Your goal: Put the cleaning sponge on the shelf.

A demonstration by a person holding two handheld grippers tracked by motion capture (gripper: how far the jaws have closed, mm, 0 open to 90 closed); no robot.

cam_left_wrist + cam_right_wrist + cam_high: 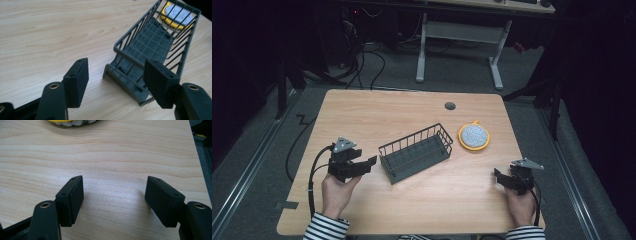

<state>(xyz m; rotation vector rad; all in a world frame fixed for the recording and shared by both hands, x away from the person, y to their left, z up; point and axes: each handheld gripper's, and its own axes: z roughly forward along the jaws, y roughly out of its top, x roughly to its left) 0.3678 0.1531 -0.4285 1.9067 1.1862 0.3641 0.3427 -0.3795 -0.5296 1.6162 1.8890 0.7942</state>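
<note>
A dark grey wire basket (416, 152) lies empty and slanted in the middle of the wooden table (387, 107). A round scrubber (473, 136), yellow-rimmed with a silvery top, rests just right of it. My left gripper (366, 165) hovers left of the basket's near end, open, with nothing between its pads. In the left gripper view the left gripper (116, 67) faces the basket (152, 42) end-on, and the scrubber (176, 13) shows through the wires. My right gripper (501, 177) sits low near the right front edge; it (115, 185) is open over bare wood, with the scrubber (72, 122) far ahead.
A dark cable grommet (450, 106) is set into the tabletop near the far edge. Bare wood stretches around the basket and toward the front edge. A white desk frame (459, 35) and cables stand on the floor beyond the table.
</note>
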